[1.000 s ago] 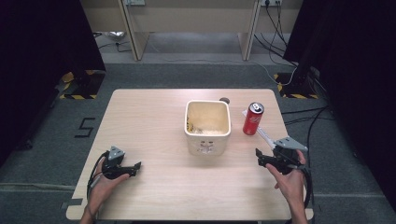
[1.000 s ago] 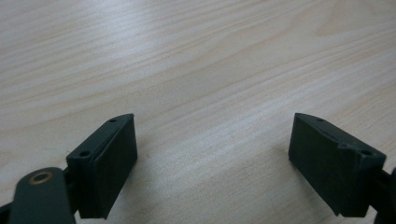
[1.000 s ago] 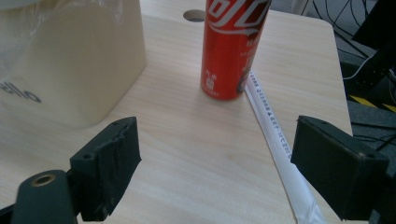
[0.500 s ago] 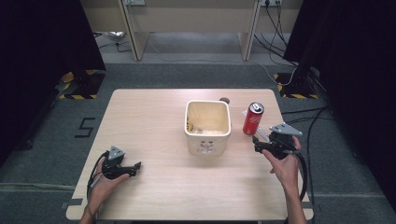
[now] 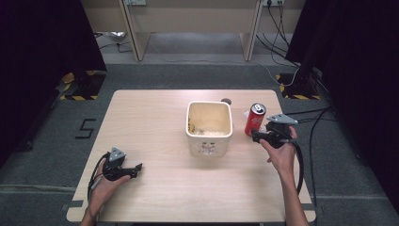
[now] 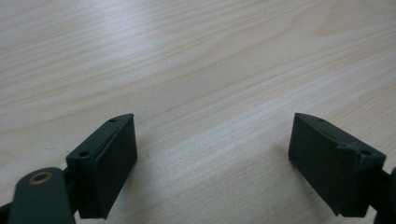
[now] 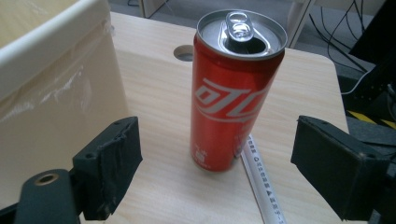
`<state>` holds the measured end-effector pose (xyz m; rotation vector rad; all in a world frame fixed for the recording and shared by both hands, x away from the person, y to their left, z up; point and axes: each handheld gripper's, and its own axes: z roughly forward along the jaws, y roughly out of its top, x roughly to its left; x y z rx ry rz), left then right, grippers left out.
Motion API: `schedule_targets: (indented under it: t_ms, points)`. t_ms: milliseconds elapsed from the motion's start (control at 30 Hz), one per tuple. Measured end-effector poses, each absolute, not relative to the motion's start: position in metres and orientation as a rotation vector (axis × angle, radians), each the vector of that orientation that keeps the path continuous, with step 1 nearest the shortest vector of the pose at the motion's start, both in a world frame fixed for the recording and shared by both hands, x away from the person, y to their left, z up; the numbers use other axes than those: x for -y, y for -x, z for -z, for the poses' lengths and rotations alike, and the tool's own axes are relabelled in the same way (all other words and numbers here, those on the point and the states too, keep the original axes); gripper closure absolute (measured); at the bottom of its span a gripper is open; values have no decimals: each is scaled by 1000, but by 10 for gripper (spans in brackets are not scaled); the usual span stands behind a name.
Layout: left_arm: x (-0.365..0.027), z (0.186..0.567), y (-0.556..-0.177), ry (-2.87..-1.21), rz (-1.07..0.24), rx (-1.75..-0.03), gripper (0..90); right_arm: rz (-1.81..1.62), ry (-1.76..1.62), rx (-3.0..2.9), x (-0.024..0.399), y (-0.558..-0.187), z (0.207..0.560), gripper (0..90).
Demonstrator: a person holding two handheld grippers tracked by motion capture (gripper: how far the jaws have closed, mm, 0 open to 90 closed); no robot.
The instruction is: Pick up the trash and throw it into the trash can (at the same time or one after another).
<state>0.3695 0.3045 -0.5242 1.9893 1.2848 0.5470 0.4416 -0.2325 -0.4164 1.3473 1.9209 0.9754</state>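
Observation:
A red drink can (image 5: 254,119) (image 7: 232,95) stands upright on the wooden table (image 5: 155,117), its tab opened, just right of a cream square bin (image 5: 209,128) (image 7: 51,79). My right gripper (image 5: 256,136) (image 7: 217,172) is open, held just in front of the can with the jaws wide on either side of it, not touching. My left gripper (image 5: 138,168) (image 6: 212,163) rests near the table's front left corner, open, with bare wood between its jaws.
A white strip (image 7: 259,179) lies on the table at the can's base. A round hole (image 5: 226,100) (image 7: 183,52) sits in the tabletop behind the bin. The bin holds some light scraps (image 5: 207,132). Cables (image 5: 306,113) run off the table's right side.
My right gripper has moved forward and a little left, from the table's right edge up to the can. The left gripper has stayed still.

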Motion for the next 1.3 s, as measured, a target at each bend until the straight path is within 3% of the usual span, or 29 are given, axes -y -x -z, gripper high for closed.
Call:
schedule_targets:
  t_ms: [867,1300]
  points:
    - [-305,524,-370,-1989,-546,-1284,148,-917,-1357,-1920,227,-495,426,168]
    - [-305,524,-370,-1989,-546,-1285,148,-1012,-1398,-1932,230,-513,440,270]
